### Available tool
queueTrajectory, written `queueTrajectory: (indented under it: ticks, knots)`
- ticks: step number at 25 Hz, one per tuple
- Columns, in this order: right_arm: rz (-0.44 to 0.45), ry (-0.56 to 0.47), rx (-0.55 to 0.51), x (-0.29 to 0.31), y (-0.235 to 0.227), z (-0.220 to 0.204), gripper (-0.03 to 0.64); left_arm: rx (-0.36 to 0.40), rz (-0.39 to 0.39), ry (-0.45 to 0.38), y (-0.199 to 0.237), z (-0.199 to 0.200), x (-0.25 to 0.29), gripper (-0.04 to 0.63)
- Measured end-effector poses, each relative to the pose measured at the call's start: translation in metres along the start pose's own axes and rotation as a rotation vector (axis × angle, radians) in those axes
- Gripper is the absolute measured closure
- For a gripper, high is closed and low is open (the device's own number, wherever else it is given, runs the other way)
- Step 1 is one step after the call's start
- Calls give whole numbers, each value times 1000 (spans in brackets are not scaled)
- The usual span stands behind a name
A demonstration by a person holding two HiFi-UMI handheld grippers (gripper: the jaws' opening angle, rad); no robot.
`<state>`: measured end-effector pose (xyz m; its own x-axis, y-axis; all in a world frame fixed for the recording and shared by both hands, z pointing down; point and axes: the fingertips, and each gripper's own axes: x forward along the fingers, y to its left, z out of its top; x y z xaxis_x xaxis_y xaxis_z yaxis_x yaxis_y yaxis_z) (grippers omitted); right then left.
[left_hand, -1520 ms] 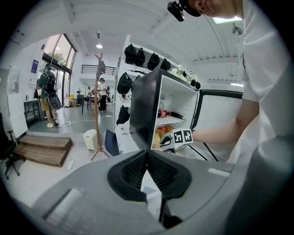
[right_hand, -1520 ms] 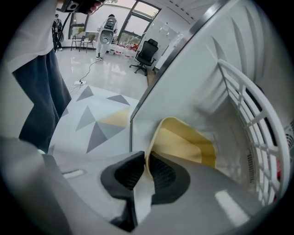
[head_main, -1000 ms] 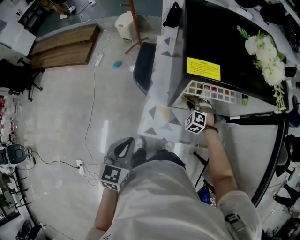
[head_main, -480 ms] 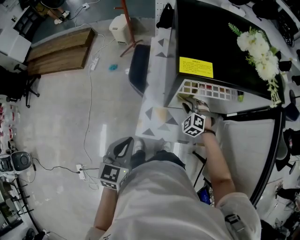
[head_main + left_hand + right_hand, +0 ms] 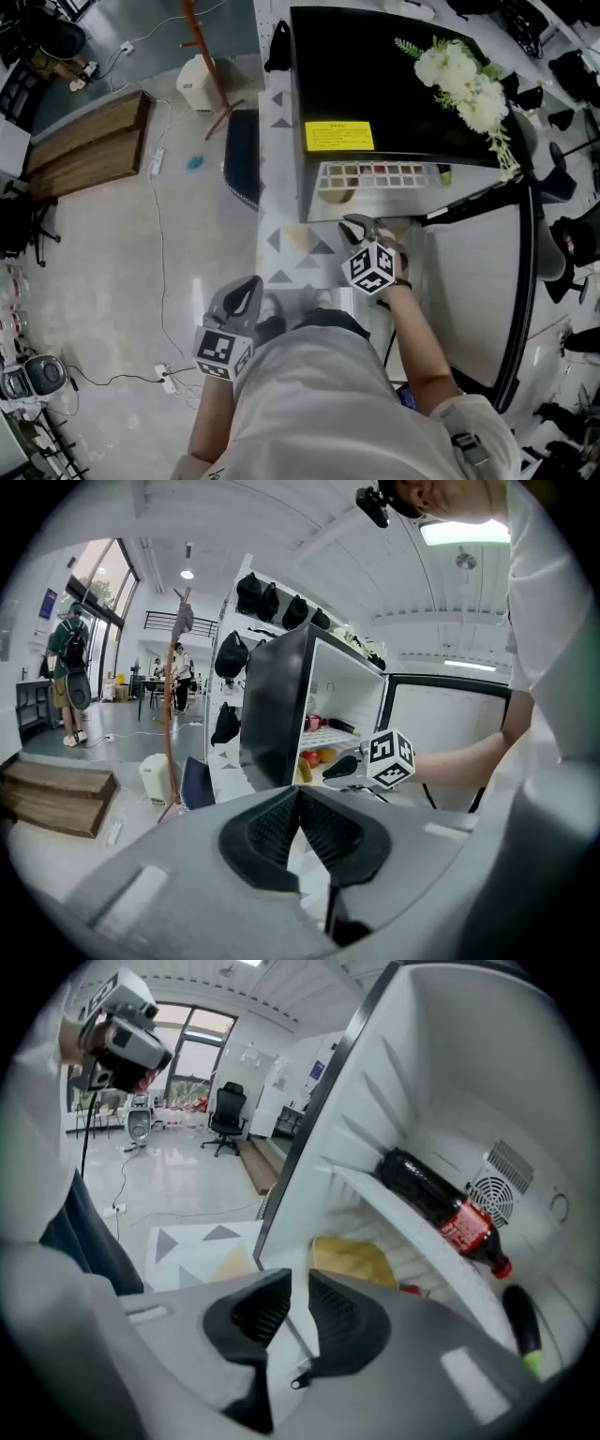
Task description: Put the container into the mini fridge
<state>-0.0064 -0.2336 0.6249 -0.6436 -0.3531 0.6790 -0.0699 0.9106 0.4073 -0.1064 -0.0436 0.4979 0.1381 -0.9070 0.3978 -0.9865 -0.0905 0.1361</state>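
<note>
The black mini fridge (image 5: 375, 75) stands open, its white door (image 5: 469, 281) swung out to the right. A yellow container (image 5: 352, 1255) lies on the lower shelf inside, under a cola bottle (image 5: 441, 1208). My right gripper (image 5: 354, 223) hovers just outside the opening. Its jaws have just been closing and stand a little apart with nothing between them (image 5: 298, 1274). My left gripper (image 5: 251, 284) hangs low beside the person's body, pads touching at the tips (image 5: 298, 794), empty. From there I see the fridge (image 5: 272, 705) and the right gripper (image 5: 339, 766).
White flowers (image 5: 459, 80) lie on the fridge top. A triangle-patterned mat (image 5: 300, 248) covers the floor before the fridge. A dark cushion (image 5: 242, 155), a red coat stand (image 5: 202, 47) and a wooden platform (image 5: 84, 150) stand to the left, with cables on the floor.
The right gripper has drawn back out of the fridge opening and risen, rolling as it came. The view has shifted so the fridge sits more to the left.
</note>
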Motion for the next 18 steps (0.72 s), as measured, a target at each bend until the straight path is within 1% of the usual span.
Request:
queueTrajectory:
  ticks: [3, 6, 12, 18]
  knots:
    - [-11, -37, 104, -25, 0, 9, 585, 6, -40, -10, -2, 6, 9, 592]
    - [-32, -81, 182, -53, -2, 19, 612, 13, -80, -21, -4, 13, 19, 592]
    - [-61, -138, 322, -98, -3, 26, 614, 43, -159, -31, -12, 23, 37, 592]
    - [-116, -235, 450, -143, -10, 34, 614, 74, -254, -52, -30, 39, 54, 592]
